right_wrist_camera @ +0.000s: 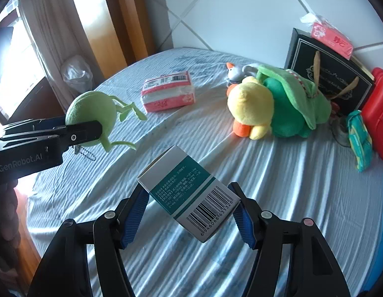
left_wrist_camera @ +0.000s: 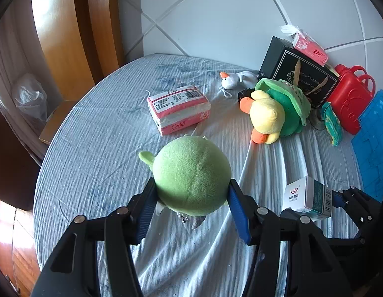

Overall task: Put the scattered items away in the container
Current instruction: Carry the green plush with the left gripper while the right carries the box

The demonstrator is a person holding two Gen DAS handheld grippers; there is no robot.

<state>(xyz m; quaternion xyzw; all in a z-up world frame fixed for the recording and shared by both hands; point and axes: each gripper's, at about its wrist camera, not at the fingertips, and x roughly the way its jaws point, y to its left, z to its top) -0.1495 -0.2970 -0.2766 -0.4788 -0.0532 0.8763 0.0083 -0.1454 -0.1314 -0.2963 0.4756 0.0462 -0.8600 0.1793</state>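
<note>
My left gripper (left_wrist_camera: 191, 190) is shut on a round green plush toy (left_wrist_camera: 191, 175) and holds it above the cloth-covered table; the toy also shows at the left of the right wrist view (right_wrist_camera: 92, 113). My right gripper (right_wrist_camera: 189, 205) is shut on a grey-and-teal medicine box (right_wrist_camera: 189, 193), seen at the right of the left wrist view (left_wrist_camera: 308, 198). A blue container (left_wrist_camera: 374, 143) sits at the table's right edge. A pink tissue pack (left_wrist_camera: 177, 109), a yellow duck plush with green hat (left_wrist_camera: 273, 113), a small white goose toy (left_wrist_camera: 233, 80) and a teal packet (left_wrist_camera: 332, 123) lie on the table.
A black gift box (left_wrist_camera: 298, 71) with a pink tissue pack (left_wrist_camera: 308, 47) on top stands at the back right, beside a red plastic case (left_wrist_camera: 350, 99). The round table (left_wrist_camera: 92, 148) has a light blue cloth. A wooden frame and a plastic bag (left_wrist_camera: 30, 94) are at the left.
</note>
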